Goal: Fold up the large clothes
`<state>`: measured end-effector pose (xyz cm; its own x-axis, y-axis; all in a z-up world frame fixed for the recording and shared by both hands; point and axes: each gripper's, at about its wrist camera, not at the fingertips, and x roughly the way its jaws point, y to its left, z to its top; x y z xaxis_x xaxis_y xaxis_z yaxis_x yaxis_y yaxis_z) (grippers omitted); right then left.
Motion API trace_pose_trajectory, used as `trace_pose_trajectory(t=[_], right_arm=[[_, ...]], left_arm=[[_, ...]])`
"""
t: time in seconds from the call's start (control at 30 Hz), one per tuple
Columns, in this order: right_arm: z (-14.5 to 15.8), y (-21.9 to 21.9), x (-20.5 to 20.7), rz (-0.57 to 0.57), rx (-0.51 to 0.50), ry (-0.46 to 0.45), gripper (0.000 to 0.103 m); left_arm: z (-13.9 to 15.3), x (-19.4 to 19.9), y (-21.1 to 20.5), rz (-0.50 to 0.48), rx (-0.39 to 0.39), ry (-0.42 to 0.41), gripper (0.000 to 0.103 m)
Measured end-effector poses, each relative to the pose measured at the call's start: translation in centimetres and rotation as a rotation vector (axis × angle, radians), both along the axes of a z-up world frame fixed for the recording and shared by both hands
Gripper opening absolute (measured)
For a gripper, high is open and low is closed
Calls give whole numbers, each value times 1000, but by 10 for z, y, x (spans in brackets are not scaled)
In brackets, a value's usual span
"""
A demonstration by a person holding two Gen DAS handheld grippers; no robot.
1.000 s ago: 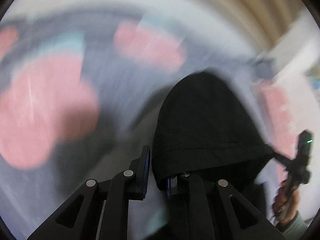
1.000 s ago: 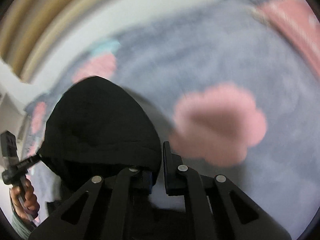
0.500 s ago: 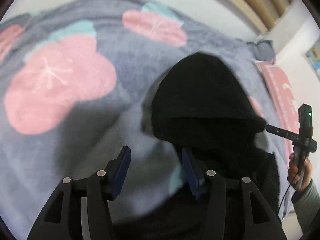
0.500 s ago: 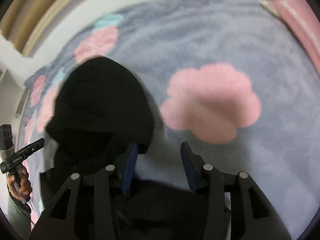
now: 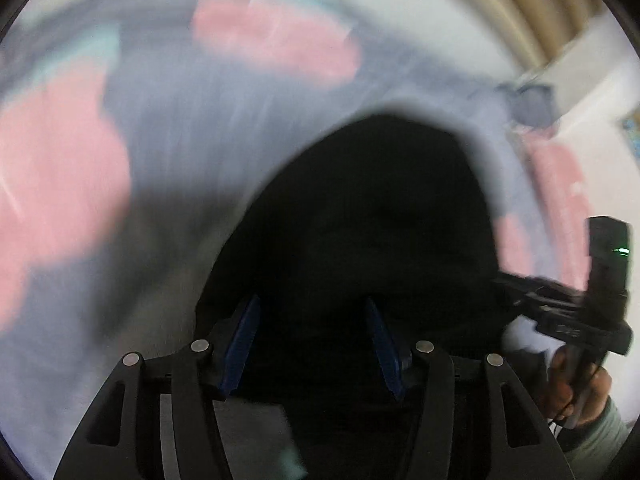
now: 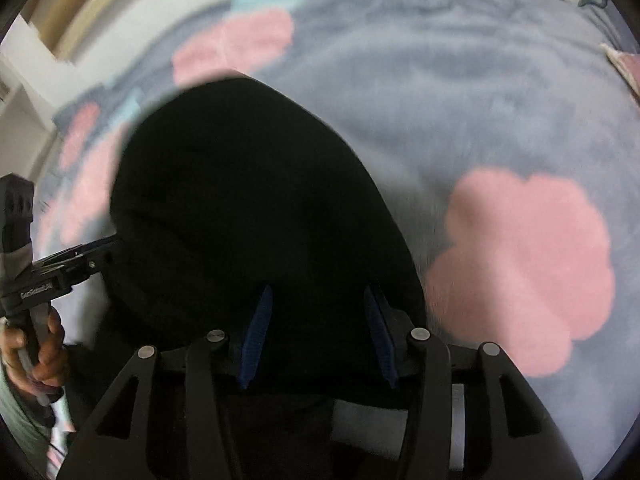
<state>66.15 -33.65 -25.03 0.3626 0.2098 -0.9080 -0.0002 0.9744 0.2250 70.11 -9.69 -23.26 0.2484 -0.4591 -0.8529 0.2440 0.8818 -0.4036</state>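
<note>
A large black garment (image 5: 380,200) lies in a rounded heap on a grey-blue blanket (image 5: 180,120) with pink flowers. My left gripper (image 5: 310,304) stands open just over the garment's near part, its blue pads apart with only dark cloth showing between and beneath them. In the right wrist view the same black garment (image 6: 240,180) fills the middle. My right gripper (image 6: 318,290) is open above the garment's near edge in the same way. Whether the pads touch the cloth I cannot tell. Each gripper shows at the edge of the other's view, beside the garment.
The flowered blanket (image 6: 440,100) spreads wide to the right of the garment. A pink pillow (image 5: 556,184) lies at the far right, near a white wall. A person's hand (image 5: 576,380) holds the right gripper's handle, and another hand (image 6: 40,344) holds the left one's.
Both grippers were shut on the garment's edge a second ago, then opened and let it drop. Since then both have moved over the black cloth, still open.
</note>
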Motion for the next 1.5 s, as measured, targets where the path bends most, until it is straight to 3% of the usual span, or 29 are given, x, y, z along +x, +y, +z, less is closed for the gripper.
trace_pose_trajectory(t=[0.07, 0.13, 0.2, 0.27, 0.33, 0.37, 0.43, 0.53, 0.63, 0.7, 0.87, 1.03, 1.13, 1.2, 1.33, 1.5], right_arm=[[-9, 0, -4, 6, -2, -8, 50], [-3, -1, -2, 17, -11, 3, 50], [10, -2, -1, 21, -13, 10, 51], [40, -1, -2, 43, 15, -58, 52], [67, 4, 4, 56, 21, -133, 65], [76, 8, 10, 61, 18, -158, 78], [83, 16, 23, 70, 0, -192, 79], [65, 29, 48, 93, -36, -165, 74], [18, 38, 70, 89, -103, -56, 65], [-1, 38, 68, 90, -84, -39, 65], [8, 27, 64, 102, -42, -46, 65], [46, 13, 49, 145, 20, -93, 69], [68, 0, 56, 183, 47, -116, 77], [72, -4, 64, 201, 34, -117, 78], [59, -8, 92, 257, 77, -41, 78], [31, -7, 116, 285, 136, 41, 78]], left_arm=[[0, -2, 7, 15, -41, -16, 56], [9, -1, 7, 5, -24, -24, 56], [23, -5, 5, -15, -5, -57, 56], [54, -12, 6, -46, -44, -132, 57], [79, -15, 4, -51, -88, -197, 57], [85, -13, 2, -49, -96, -210, 57], [90, -2, -7, -54, -114, -217, 57], [68, 13, -19, -40, -45, -181, 57], [18, 25, -22, -14, 26, -64, 56], [2, 24, -21, -9, 17, -56, 56], [10, 21, -22, -45, 21, -105, 57], [56, 15, 2, -62, -80, -157, 57], [76, 30, 9, -76, -107, -150, 76], [79, 44, 10, -96, -108, -142, 79], [54, 81, 8, -138, -156, -12, 79], [18, 90, -9, -223, -152, 101, 79]])
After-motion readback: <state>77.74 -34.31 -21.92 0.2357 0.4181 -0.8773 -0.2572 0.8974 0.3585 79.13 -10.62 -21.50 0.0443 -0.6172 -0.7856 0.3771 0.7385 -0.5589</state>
